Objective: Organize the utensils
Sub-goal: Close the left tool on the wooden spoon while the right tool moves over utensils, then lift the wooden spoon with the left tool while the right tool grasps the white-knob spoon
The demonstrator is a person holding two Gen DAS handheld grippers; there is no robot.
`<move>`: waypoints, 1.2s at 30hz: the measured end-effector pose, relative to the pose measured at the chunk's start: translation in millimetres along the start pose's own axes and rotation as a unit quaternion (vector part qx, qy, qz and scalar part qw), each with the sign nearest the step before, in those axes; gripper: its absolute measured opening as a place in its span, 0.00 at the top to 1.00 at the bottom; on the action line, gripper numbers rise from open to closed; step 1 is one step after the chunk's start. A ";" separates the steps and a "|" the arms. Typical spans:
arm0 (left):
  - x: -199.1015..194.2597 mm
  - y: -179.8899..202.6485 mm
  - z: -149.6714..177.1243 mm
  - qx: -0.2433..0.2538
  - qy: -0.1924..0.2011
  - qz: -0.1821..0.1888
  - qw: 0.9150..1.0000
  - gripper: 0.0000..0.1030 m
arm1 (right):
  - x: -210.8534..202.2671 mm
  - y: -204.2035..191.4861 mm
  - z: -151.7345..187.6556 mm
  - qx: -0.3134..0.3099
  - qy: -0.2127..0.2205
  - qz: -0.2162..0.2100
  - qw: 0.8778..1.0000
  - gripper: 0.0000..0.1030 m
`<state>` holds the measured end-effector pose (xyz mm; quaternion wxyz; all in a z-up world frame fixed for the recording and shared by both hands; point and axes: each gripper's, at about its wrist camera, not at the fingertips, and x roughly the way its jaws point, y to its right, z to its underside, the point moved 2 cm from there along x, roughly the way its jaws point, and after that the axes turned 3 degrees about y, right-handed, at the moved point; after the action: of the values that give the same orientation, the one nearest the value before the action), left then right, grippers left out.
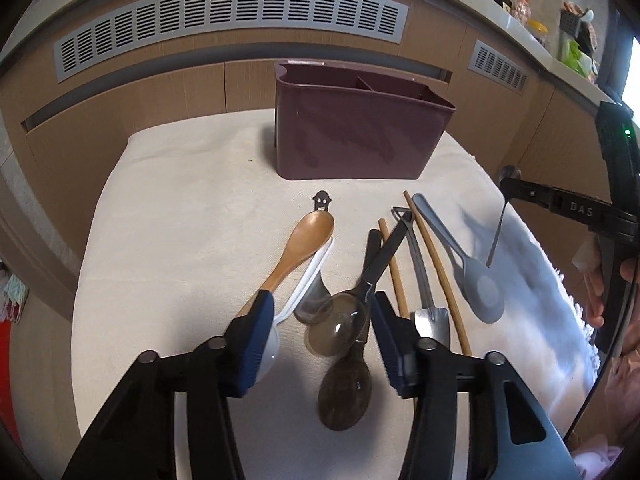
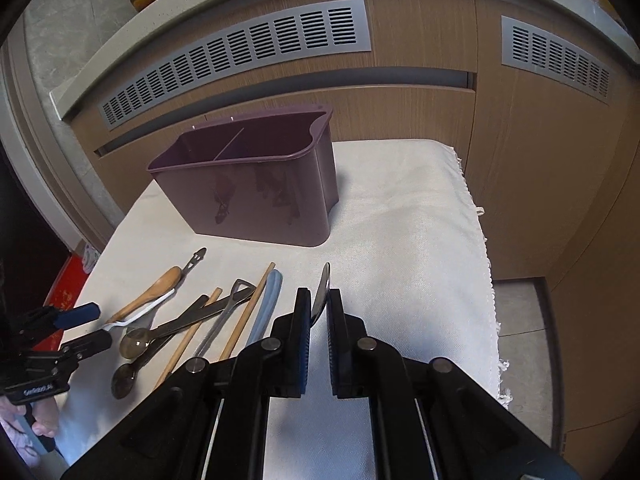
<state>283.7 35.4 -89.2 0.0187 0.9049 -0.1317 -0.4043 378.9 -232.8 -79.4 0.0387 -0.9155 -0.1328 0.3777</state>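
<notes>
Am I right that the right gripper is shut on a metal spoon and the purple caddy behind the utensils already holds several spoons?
Not quite. The right gripper is indeed shut on the metal spoon, but the purple caddy holds nothing visible: the right wrist view looks into its compartments and shows no utensils.

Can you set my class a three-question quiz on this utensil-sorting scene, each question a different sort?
1. True or false: the purple caddy already holds utensils.
2. What do the right tongs grip? A) a metal spoon B) a chopstick C) nothing
3. Fill in: the left tongs stand open over a clear ____.

Key: 1 false, both compartments that show look empty. 2 A, the metal spoon. 3 spoon.
</notes>
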 end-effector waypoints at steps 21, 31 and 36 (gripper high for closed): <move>86.7 7.8 -51.8 0.079 -0.114 -0.021 0.990 0.69 | -17.9 -31.4 -3.4 -0.049 0.017 -0.023 0.998 0.95; -21.3 13.1 -43.3 -0.016 0.067 0.006 0.998 0.69 | -36.1 -44.4 -9.8 -0.072 0.030 -0.016 0.997 0.96; -40.2 1.2 -57.7 -0.061 0.106 0.019 0.992 0.69 | -8.4 -15.2 -1.4 -0.047 0.000 0.032 0.998 0.69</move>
<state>300.3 40.2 -21.0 0.0955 0.9372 -0.1213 -0.3129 370.9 -220.4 -70.1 -0.0166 -0.9201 -0.1214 0.3719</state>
